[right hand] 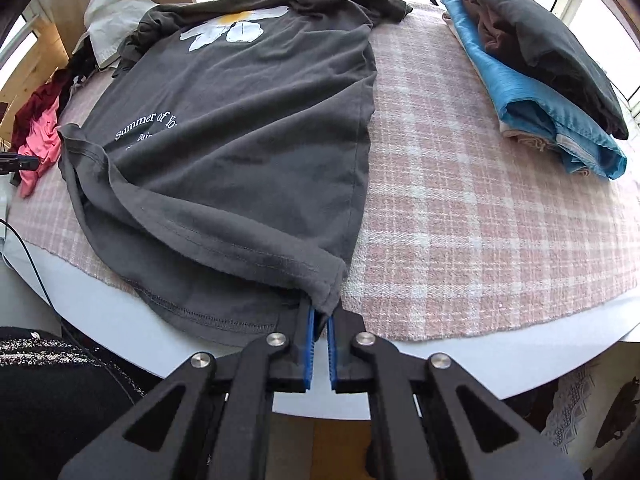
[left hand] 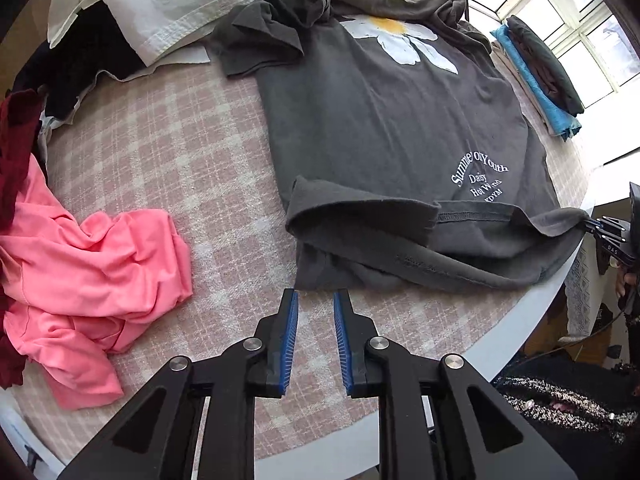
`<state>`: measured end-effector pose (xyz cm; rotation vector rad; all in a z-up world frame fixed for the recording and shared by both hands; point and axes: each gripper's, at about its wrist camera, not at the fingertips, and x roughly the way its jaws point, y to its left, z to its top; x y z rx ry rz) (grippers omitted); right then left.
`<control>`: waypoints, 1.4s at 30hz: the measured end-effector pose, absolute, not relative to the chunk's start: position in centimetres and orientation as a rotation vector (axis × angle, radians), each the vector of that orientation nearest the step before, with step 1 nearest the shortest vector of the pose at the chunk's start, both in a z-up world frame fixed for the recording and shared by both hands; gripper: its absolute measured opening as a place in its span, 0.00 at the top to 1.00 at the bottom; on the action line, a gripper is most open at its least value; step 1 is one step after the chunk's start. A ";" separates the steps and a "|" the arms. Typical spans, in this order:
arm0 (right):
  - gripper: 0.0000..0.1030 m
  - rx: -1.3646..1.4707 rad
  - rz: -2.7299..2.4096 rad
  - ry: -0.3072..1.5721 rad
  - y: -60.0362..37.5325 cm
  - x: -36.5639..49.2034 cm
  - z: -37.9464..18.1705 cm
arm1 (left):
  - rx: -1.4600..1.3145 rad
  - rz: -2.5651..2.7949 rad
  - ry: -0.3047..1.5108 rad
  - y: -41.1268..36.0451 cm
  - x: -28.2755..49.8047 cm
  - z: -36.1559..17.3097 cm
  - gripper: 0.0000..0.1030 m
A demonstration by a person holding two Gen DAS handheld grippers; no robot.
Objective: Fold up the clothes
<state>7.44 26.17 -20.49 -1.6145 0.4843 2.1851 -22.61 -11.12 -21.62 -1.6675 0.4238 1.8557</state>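
Dark grey cotton T-shirt w/ white daisy print (left hand: 384, 120) lay flat on pink plaid tablecloth (left hand: 168, 160). Right gripper (right hand: 320, 316) pinched its near hem corner; left gripper (left hand: 316, 300) slightly apart, empty, just short of hem.

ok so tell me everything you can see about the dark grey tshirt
The dark grey t-shirt looks like soft, slightly faded cotton. It bears a white daisy print with a yellow centre and white lettering reading "Summer of Youth", "Daisy". It lies mostly flat on the pink plaid cloth, far end bunched, one sleeve crumpled, stitched hem partly turned over at the near edge. The right gripper pinches one hem corner shut. The left gripper hovers slightly open by the other hem corner, not touching it.
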 end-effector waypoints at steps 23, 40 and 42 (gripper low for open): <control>0.95 -1.664 2.155 0.505 26.5 6.8 -21.4 | -1.665 1.844 0.383 -7.7 -26.1 -24.6 0.71; 0.96 -1.365 2.131 0.659 26.2 11.1 -13.9 | -1.561 1.847 0.625 -14.4 -20.0 -13.4 0.98; 0.97 -1.280 2.127 0.717 25.6 12.9 -12.1 | -1.646 1.770 0.664 -15.6 -17.6 -15.8 0.98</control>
